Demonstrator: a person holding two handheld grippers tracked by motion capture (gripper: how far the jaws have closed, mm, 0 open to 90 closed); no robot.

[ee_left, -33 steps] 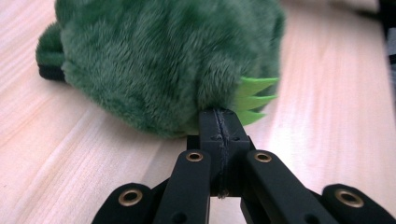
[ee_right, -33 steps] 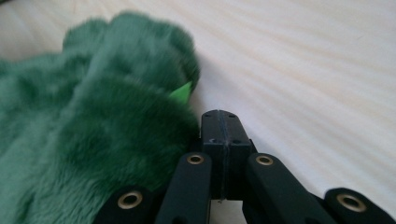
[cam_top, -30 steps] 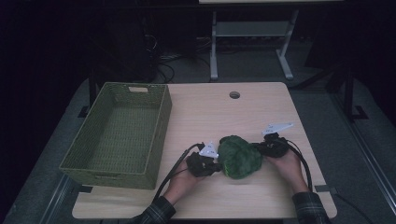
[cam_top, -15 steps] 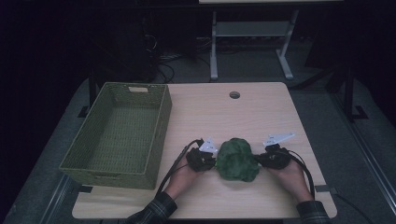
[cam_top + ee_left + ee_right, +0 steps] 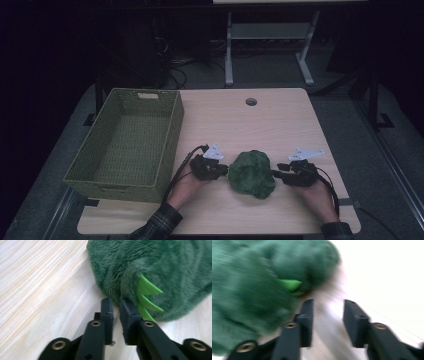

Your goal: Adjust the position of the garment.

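Note:
A dark green plush toy [image 5: 252,173] with light green spikes [image 5: 146,290] lies on the wooden table [image 5: 280,120], near its front edge. My left gripper [image 5: 223,171] sits at its left side. Its jaws have just been opening and stand a narrow gap apart [image 5: 116,302], tips at the fur with nothing between the pads. My right gripper [image 5: 276,175] is at the toy's right side. Its jaws have also just been opening and stand wider [image 5: 328,303], with only table between them and the toy [image 5: 257,285] to their left.
A green woven basket [image 5: 172,125] stands on the left part of the table, close to my left hand. A round cable hole [image 5: 251,101] is at the table's back. Metal frame legs [image 5: 229,55] stand on the floor behind.
Both grippers were closed on the toy's sides; now both have let go and their jaws are apart. The toy has settled slightly nearer the front edge, and the right gripper has drawn back to the right.

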